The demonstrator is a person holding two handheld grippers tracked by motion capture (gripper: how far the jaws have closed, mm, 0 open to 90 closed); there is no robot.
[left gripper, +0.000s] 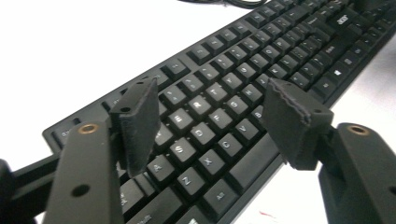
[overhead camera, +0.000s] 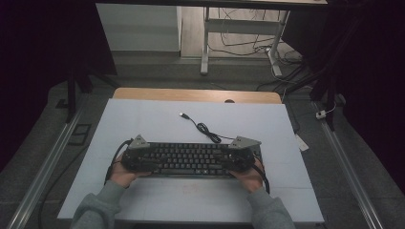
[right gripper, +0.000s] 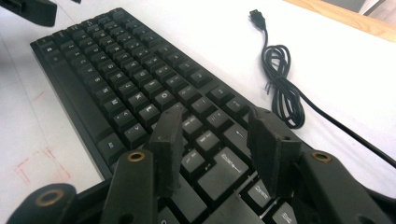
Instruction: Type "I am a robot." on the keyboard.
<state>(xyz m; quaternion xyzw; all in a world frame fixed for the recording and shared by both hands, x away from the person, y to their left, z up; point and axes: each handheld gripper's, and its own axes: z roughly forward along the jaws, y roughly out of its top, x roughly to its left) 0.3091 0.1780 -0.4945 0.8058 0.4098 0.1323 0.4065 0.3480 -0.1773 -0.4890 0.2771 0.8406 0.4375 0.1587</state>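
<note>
Near the front of the white table [overhead camera: 143, 119], a black keyboard [overhead camera: 188, 157] is flanked by the left gripper [left gripper: 212, 119] and right gripper [right gripper: 219, 149], jaws apart over its end keys, nothing clamped, seemingly for pressing; its coiled USB cable [right gripper: 280, 88] lies behind.

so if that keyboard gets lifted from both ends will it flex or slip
The keyboard looks like a long rigid plastic slab, so it would probably stay flat, perhaps bowing slightly. Its smooth edges and loose keycaps could let the pads slip. The coiled USB cable is floppy and would likely trail behind across the white table.
</note>
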